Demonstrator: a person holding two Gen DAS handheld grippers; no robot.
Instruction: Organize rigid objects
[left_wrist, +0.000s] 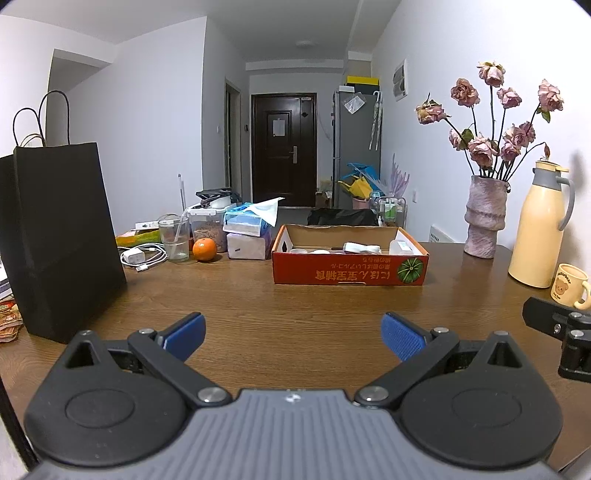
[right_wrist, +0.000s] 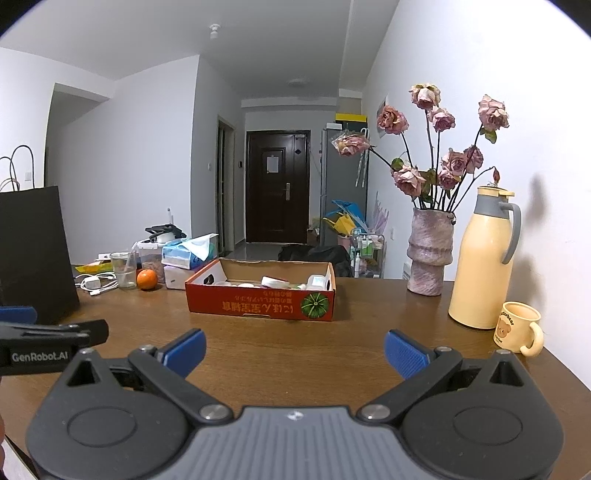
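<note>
Both tongs, left (left_wrist: 293, 338) & right (right_wrist: 294, 354), wide open, empty; left housing reads "GenRobot.AI".

Two low fisheye views look forward across a wooden table (left_wrist: 295, 314) toward a distant door (left_wrist: 283, 155). Each camera sits just behind its own spread blue fingers. Both share the box (right_wrist: 260, 295) at centre, the vase (right_wrist: 430, 251) and the flask (right_wrist: 482, 258) at right.

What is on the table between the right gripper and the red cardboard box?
Nothing: in the right wrist view only bare wooden table lies between the open right gripper and the box.
</note>
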